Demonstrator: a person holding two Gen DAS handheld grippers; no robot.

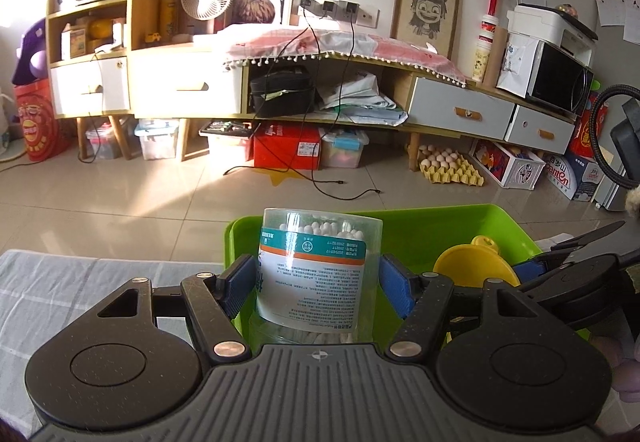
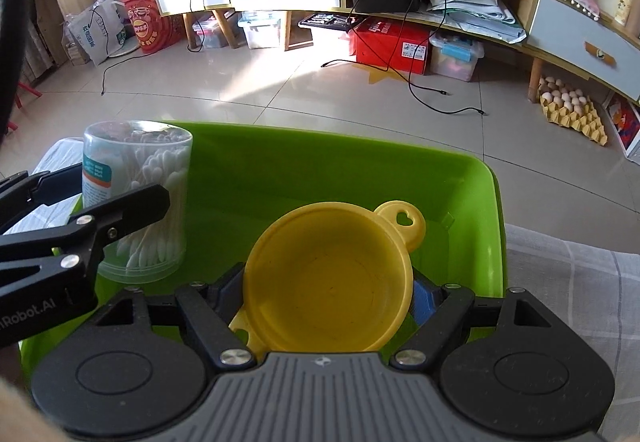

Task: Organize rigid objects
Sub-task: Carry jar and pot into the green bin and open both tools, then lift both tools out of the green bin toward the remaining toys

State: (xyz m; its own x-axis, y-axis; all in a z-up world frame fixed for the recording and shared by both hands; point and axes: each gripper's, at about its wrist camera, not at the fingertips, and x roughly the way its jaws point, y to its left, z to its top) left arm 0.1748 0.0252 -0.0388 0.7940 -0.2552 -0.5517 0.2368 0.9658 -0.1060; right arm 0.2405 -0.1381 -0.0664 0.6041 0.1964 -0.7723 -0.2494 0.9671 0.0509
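Note:
A clear tub of cotton swabs (image 1: 316, 262) stands upright at the left end of a green bin (image 1: 432, 230). My left gripper (image 1: 318, 282) is shut on the tub, its blue pads against both sides. In the right wrist view the tub (image 2: 136, 178) rests on the floor of the bin (image 2: 320, 166), and one left fingertip (image 2: 120, 210) crosses in front of it. My right gripper (image 2: 328, 294) is shut on a yellow funnel (image 2: 328, 278), wide mouth up, low inside the bin. The funnel (image 1: 472, 262) also shows right of the tub in the left wrist view.
The bin sits on a table under a grey checked cloth (image 1: 80, 282) (image 2: 568, 274). Beyond the table lies a tiled floor with black cables (image 2: 440, 94), a long low cabinet (image 1: 320, 90) and a tray of eggs (image 1: 448, 166).

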